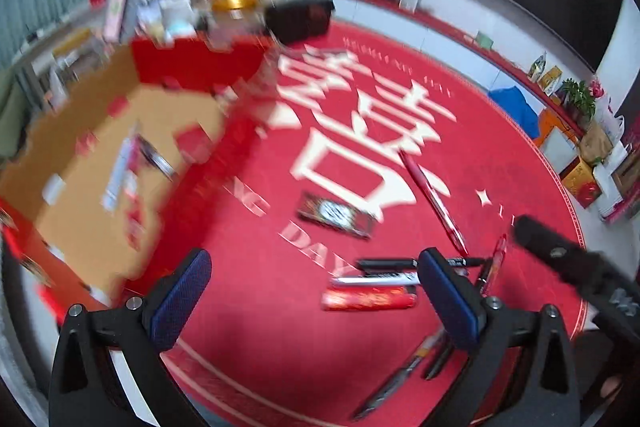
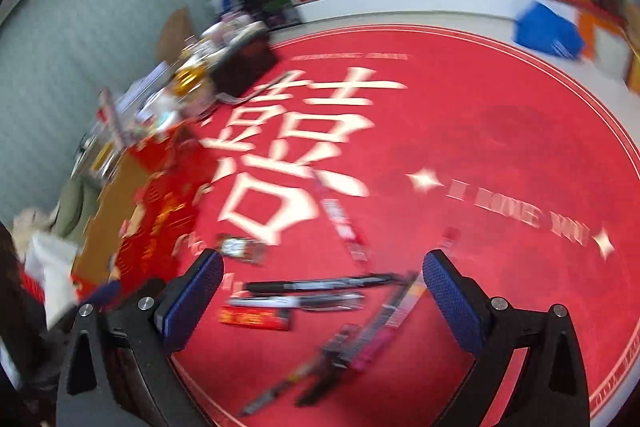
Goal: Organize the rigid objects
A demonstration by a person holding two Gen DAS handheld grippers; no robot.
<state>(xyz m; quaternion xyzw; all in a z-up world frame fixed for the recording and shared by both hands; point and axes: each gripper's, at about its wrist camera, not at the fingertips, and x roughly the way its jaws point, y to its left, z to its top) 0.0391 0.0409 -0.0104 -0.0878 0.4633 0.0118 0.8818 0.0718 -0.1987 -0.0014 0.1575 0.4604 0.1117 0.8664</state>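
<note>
Several pens and markers lie on a round red mat (image 1: pixel 248 307): a black marker (image 1: pixel 400 263), a red lighter-like bar (image 1: pixel 370 299), a red pen (image 1: pixel 434 203) and a dark flat packet (image 1: pixel 336 215). A cardboard box (image 1: pixel 100 163) with red flaps stands at the left and holds a few items. My left gripper (image 1: pixel 316 291) is open and empty above the mat, near the pens. My right gripper (image 2: pixel 324 299) is open and empty over the same pens (image 2: pixel 316 285); it shows as a black finger (image 1: pixel 560 255) at the right of the left wrist view.
The views are motion-blurred. Clutter of boxes, jars and a black case (image 1: pixel 300 17) stands behind the box. A low red-edged ledge (image 1: pixel 460 31) with plants runs along the far wall. A blue bag (image 1: pixel 514 109) lies beyond the mat.
</note>
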